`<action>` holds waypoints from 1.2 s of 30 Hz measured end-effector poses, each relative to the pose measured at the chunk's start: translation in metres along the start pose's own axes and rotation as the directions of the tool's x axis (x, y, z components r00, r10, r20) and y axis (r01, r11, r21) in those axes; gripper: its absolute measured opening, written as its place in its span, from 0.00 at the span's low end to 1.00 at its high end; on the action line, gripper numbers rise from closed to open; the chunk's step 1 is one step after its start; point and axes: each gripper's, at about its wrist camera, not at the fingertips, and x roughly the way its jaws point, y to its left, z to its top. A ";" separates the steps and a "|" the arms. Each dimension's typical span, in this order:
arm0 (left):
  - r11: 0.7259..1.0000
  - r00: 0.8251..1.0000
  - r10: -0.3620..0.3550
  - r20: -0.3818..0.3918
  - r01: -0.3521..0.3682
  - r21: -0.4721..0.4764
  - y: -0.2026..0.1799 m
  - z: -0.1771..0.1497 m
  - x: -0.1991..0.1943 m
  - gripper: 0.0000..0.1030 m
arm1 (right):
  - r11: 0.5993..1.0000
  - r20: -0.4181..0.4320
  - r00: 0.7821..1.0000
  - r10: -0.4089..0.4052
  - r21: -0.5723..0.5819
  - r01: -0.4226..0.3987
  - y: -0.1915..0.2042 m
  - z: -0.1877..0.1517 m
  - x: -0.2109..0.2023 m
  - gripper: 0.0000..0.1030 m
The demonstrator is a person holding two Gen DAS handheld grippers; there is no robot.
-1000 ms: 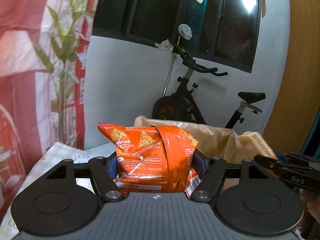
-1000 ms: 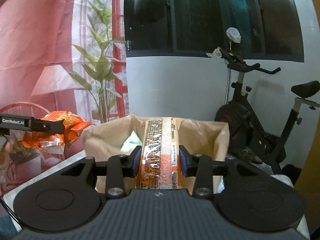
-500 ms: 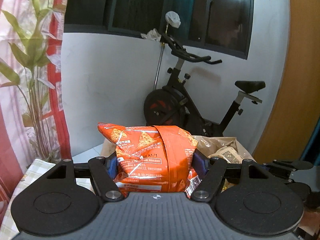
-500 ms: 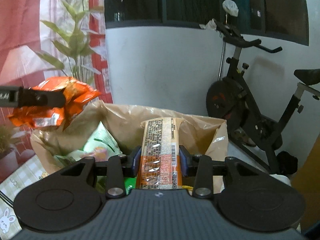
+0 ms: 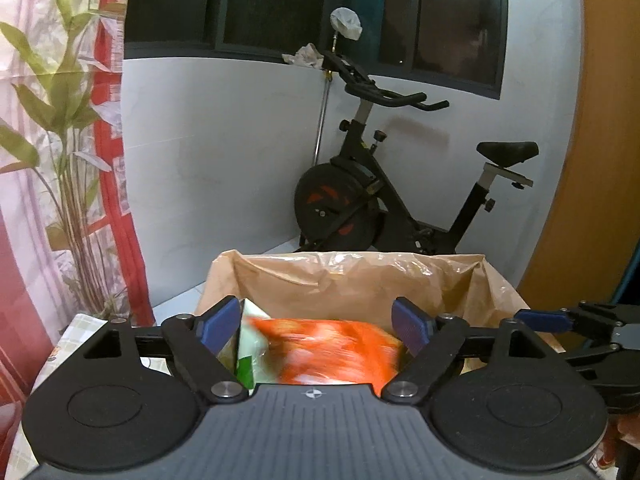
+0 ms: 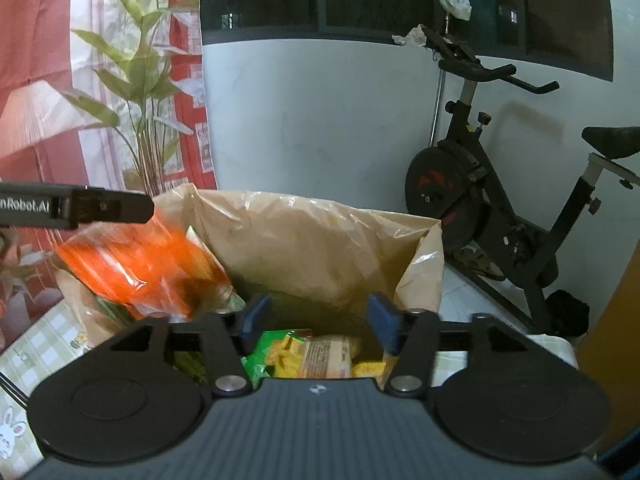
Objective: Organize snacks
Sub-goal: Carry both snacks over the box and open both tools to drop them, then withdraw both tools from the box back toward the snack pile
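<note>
A bin lined with a tan plastic bag (image 5: 360,280) stands in front of both grippers and shows in the right wrist view (image 6: 320,248) too. My left gripper (image 5: 318,326) is open above its left side. The orange chip bag (image 5: 332,352) is blurred, free below the open jaws, dropping into the bin; it also shows in the right wrist view (image 6: 140,268). My right gripper (image 6: 318,320) is open and empty over the bin. Below it lie a green snack pack (image 6: 276,350) and the brown-labelled snack pack (image 6: 328,356) among other snacks.
A black exercise bike (image 5: 384,184) stands behind the bin against a white wall. A curtain with a plant print (image 5: 60,140) hangs at the left. A checked tablecloth (image 6: 36,344) covers the table under the bin. A wooden panel (image 5: 592,160) is at the right.
Both grippers have opened over the bin. The left has let go of the orange chip bag, which is falling. The right has let go of the brown-labelled pack, now lying in the bin.
</note>
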 end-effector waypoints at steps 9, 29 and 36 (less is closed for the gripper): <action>1.000 1.000 0.021 -0.001 -0.021 -0.006 0.010 -0.002 -0.034 0.82 | 0.999 0.002 0.999 0.033 -0.020 -0.033 0.013 0.001 -0.023 0.62; 0.995 0.997 0.073 0.013 -0.072 -0.068 0.046 -0.061 -0.116 0.82 | 0.995 0.049 0.995 0.092 -0.048 -0.090 0.055 -0.035 -0.084 0.62; 0.990 0.995 0.096 -0.031 -0.099 -0.104 0.057 -0.100 -0.126 0.82 | 0.994 0.052 0.993 0.107 -0.030 -0.105 0.067 -0.057 -0.091 0.62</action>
